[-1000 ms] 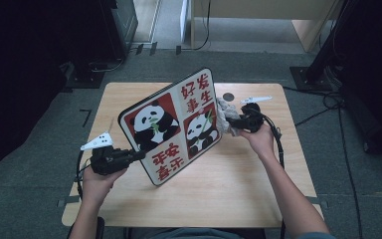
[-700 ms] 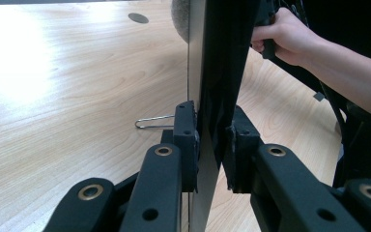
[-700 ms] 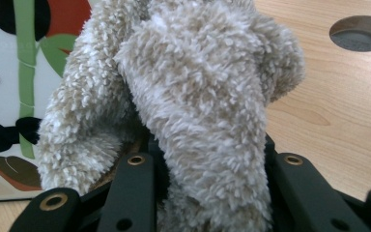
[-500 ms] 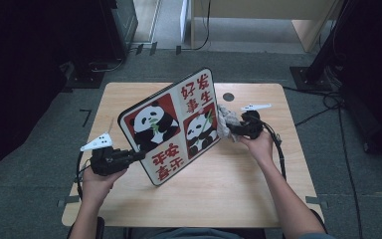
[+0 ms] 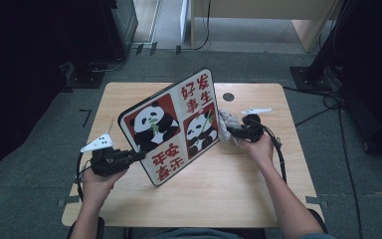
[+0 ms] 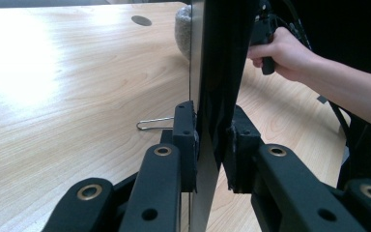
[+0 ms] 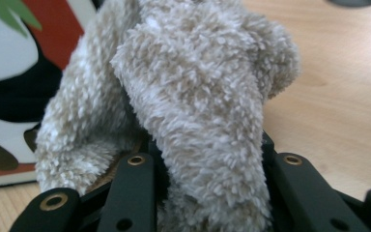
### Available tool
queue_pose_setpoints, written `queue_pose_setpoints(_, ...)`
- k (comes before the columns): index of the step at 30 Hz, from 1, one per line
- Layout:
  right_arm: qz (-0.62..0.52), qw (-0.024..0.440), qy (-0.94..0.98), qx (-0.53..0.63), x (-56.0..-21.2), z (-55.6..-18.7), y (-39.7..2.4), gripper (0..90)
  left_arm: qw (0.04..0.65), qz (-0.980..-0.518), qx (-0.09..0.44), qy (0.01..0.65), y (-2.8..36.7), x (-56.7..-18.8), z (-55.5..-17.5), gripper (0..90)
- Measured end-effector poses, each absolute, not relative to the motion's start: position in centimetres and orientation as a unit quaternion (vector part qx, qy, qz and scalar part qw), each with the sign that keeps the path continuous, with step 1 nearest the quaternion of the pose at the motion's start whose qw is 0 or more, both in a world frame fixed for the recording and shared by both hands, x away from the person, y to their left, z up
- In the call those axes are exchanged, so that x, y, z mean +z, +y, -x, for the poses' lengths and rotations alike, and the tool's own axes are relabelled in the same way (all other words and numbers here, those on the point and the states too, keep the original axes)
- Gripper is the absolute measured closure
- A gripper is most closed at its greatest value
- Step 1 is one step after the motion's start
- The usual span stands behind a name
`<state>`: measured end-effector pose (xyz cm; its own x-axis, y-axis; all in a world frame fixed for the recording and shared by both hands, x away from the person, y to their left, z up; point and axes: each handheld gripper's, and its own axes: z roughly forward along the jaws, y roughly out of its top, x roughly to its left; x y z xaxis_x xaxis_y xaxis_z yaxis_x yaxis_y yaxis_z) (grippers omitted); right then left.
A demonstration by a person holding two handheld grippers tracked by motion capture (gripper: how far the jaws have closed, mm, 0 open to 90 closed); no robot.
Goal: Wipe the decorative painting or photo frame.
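Note:
A flat board (image 5: 171, 127) printed with pandas and red Chinese characters stands tilted on its lower edge on the wooden table (image 5: 229, 184). My left gripper (image 5: 138, 156) is shut on the board's left edge; in the left gripper view the thin board (image 6: 207, 72) sits edge-on between the two pads (image 6: 186, 140). My right gripper (image 5: 229, 132) is shut on a fluffy beige cloth (image 5: 225, 124), which touches the board's right side near the small panda. In the right gripper view the cloth (image 7: 188, 96) bulges out of the jaws, with the board's print (image 7: 14, 63) just behind it.
A round cable hole (image 5: 228, 96) lies in the table's far side. A metal wire clip (image 6: 152, 123) lies on the wood beside the board. Dark stands and cables line the floor around the table (image 5: 328, 94).
My right gripper with the cloth has slid a little down the board's right side. The left gripper and the board have stayed as they were.

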<state>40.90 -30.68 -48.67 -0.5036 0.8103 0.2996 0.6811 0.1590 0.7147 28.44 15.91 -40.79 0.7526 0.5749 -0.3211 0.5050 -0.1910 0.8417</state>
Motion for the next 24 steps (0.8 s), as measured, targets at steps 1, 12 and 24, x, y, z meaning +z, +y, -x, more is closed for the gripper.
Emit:
queue_pose_setpoints(1, -0.493, 0.081, 0.755, 0.423, -48.5, -40.9, -30.8, 66.1, 0.531, -0.771, 0.032, 0.350, 15.9, -40.8, -28.4, 78.1)
queue_pose_setpoints(12, -0.502, 0.130, 0.739, 0.429, -46.8, -40.5, -33.6, 65.6, 0.532, -0.771, 0.031, 0.349, 16.0, -40.8, -28.5, 78.2)
queue_pose_setpoints(24, -0.533, 0.152, 0.718, 0.421, -47.3, -40.9, -37.2, 64.9, 0.532, -0.772, 0.029, 0.347, 16.1, -40.8, -28.5, 78.1)
